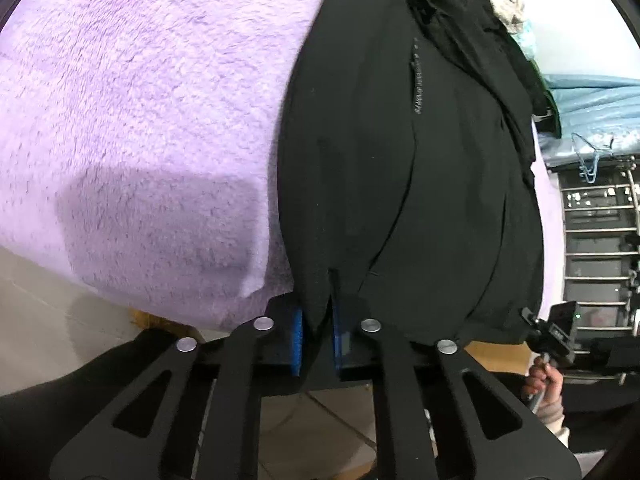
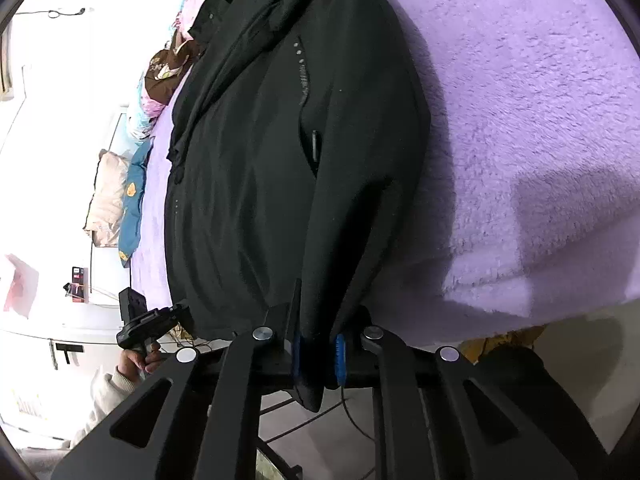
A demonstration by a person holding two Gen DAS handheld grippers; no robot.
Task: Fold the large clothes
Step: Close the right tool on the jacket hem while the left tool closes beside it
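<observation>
A large black jacket point(image 1: 400, 160) lies lengthwise on a fluffy purple blanket point(image 1: 140, 100). My left gripper point(image 1: 318, 334) is shut on the jacket's bottom hem at the bed's near edge, the black cloth pinched between the blue pads point(image 1: 297, 332). In the right wrist view the same jacket point(image 2: 260, 160) stretches away over the blanket point(image 2: 520, 120). My right gripper point(image 2: 318, 354) is shut on the hem's other corner, and a fold of cloth hangs down between its blue pads point(image 2: 340, 354).
Pillows and bedding point(image 2: 120, 200) lie at the bed's far side. A pile of other clothes point(image 1: 508, 12) sits beyond the jacket's collar. A metal rack point(image 1: 600, 248) and hangers point(image 1: 588, 160) stand to the right. Each view shows the other gripper point(image 1: 556, 332) point(image 2: 148, 320) in a hand.
</observation>
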